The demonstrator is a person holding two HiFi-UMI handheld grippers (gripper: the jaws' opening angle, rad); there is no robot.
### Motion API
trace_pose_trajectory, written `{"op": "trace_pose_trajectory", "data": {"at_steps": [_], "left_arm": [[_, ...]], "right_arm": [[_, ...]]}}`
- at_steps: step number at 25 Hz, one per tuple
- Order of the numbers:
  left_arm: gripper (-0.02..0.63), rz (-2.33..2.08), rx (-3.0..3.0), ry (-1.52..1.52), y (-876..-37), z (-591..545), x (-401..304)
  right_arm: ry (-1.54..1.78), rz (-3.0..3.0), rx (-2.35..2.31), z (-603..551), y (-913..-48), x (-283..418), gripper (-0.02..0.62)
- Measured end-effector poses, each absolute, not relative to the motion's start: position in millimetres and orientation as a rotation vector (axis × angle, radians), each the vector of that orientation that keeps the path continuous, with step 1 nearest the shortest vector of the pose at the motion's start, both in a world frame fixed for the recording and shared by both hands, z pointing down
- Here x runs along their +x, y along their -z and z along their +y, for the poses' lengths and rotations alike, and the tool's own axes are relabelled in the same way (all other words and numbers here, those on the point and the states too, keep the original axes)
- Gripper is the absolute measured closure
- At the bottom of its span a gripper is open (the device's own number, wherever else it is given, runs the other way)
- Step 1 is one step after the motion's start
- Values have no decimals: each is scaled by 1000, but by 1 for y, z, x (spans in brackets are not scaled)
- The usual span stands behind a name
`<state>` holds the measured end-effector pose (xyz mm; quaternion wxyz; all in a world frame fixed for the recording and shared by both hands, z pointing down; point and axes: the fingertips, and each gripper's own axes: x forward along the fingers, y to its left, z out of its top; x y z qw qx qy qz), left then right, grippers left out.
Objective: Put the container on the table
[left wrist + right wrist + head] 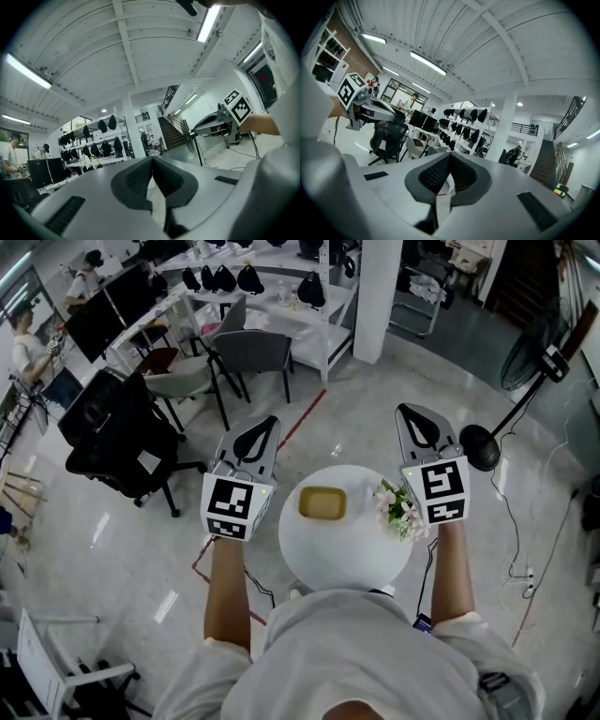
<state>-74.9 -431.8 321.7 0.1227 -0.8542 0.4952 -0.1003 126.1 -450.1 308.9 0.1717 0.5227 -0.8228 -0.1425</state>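
Note:
A shallow yellow container (pixel 322 503) sits on the round white table (pixel 319 554), a little left of its middle. My left gripper (pixel 270 420) is held up to the left of the table, jaws shut with nothing between them; its tips (pixel 152 158) meet and point level into the room. My right gripper (pixel 410 409) is raised to the right of the table, likewise shut and empty (pixel 450 154). Neither one touches the container. Each gripper shows in the other's view: the right gripper (pixel 220 123) and the left gripper (pixel 370 108).
A small bunch of pale flowers (pixel 398 507) stands at the table's right edge. A black office chair (pixel 122 442) and grey chairs (pixel 253 357) stand to the left and behind. A floor fan (pixel 534 357) with its cables is on the right. Shelves with dark bags (pixel 253 282) and people at desks (pixel 28 348) are further off.

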Motion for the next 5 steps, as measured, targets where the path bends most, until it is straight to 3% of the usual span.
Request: {"op": "trace_pose_trajectory", "data": {"at_steps": [5], "left_arm": [[589, 1449, -2495, 298, -324, -432, -78]], "right_arm": [[402, -2338, 1473, -451, -310, 122, 582]]}}
